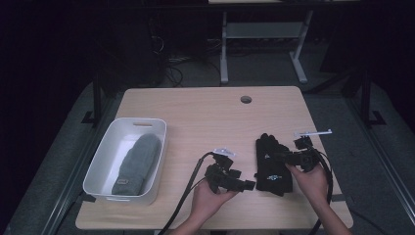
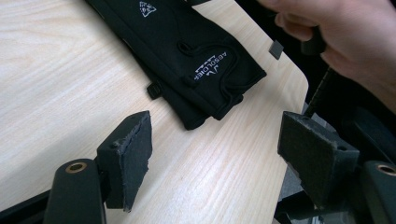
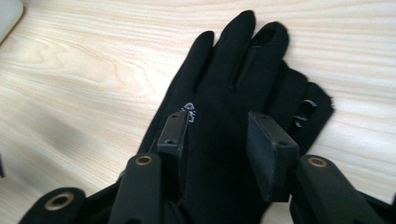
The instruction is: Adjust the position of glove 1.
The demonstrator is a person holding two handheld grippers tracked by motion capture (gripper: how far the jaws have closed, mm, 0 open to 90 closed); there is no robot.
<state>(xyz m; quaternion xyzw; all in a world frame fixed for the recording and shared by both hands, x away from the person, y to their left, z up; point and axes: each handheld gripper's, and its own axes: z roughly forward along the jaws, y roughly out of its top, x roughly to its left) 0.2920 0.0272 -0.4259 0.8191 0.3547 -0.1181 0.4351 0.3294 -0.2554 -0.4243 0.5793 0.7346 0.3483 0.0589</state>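
So far, one grey mitten [image 1: 136,164] lies in our bin [image 1: 100,155]. Our black gloves [image 1: 270,164] still wait on the tabletop [image 1: 205,117]. Right tongs [image 3: 219,135] straddle them part-open without gripping; left tongs [image 2: 215,158] gape empty.

We are taking the table [image 1: 195,112] as our landmark. The gloves [image 1: 272,164] are lying on its right half, one on top of the other, fingers pointing to the far edge. The bin [image 1: 110,147] is sitting on the table's left side, and a mitten [image 1: 137,164] is lying inside it. The left gripper [image 1: 234,180] is hovering over the table's near edge, just left of the gloves. The right gripper [image 1: 274,156] is hanging right over the gloves.
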